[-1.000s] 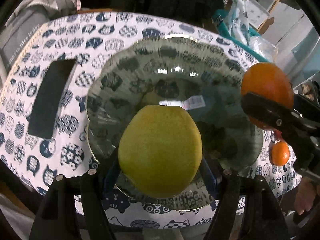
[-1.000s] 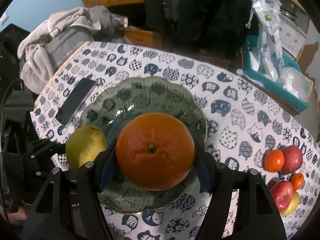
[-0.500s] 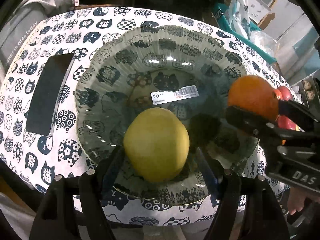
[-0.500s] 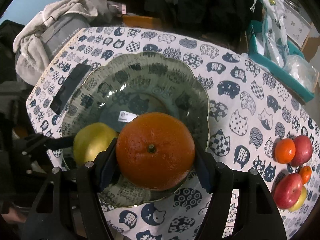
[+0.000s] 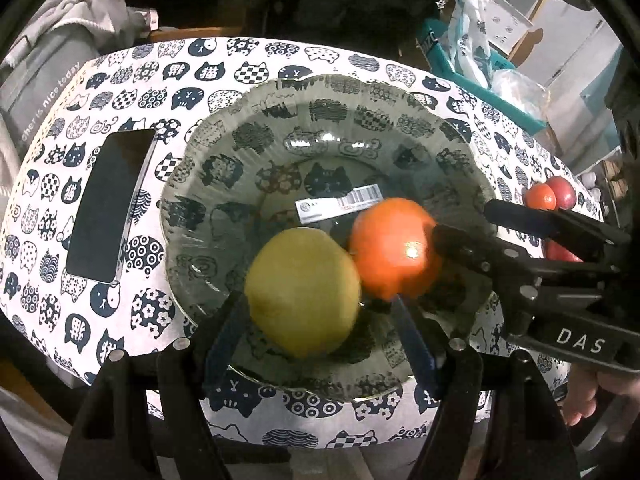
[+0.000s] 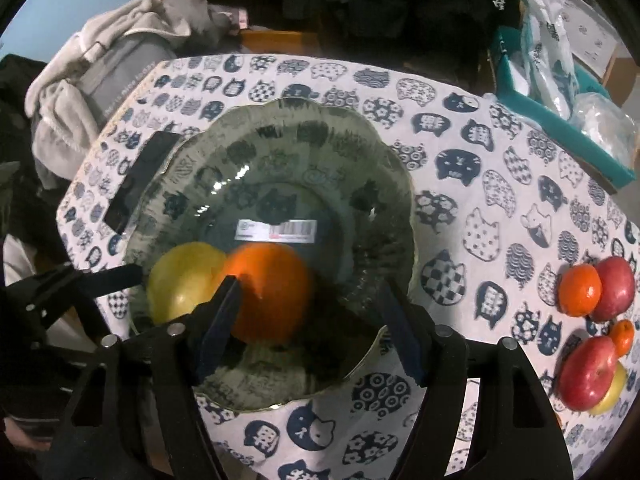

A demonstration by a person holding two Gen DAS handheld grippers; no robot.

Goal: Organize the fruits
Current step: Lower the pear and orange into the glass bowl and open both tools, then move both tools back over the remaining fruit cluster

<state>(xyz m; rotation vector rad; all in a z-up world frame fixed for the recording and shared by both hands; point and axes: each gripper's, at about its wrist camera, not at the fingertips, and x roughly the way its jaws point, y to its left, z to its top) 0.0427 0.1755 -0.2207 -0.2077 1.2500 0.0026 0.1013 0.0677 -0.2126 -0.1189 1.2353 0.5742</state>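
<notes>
A yellow-green fruit [image 5: 302, 292] and a big orange [image 5: 394, 246] lie side by side, touching, in the grey scalloped glass dish [image 5: 320, 80]. My left gripper [image 5: 318, 300] stands open over the yellow-green fruit, which sits off toward the left jaw with a clear gap to the right one. In the right wrist view the orange [image 6: 268, 292] lies next to the yellow-green fruit [image 6: 184, 280] in the dish [image 6: 304, 102]. My right gripper [image 6: 310, 288] is open: the orange sits by its left jaw, far from the right one. From the right the right gripper [image 5: 466, 220] reaches in.
On the cat-print cloth right of the dish lie a mandarin [image 6: 580, 290], two red apples [image 6: 614, 288] [image 6: 586, 372], a small mandarin [image 6: 622, 336] and a yellow fruit [image 6: 610, 392]. A black phone [image 5: 110, 204] lies left of the dish. A teal tray [image 6: 560, 120] stands back right.
Both fruits were gripped between the jaws over the dish. Now both lie loose in it, the orange against the yellow-green fruit, and both pairs of jaws have let go.
</notes>
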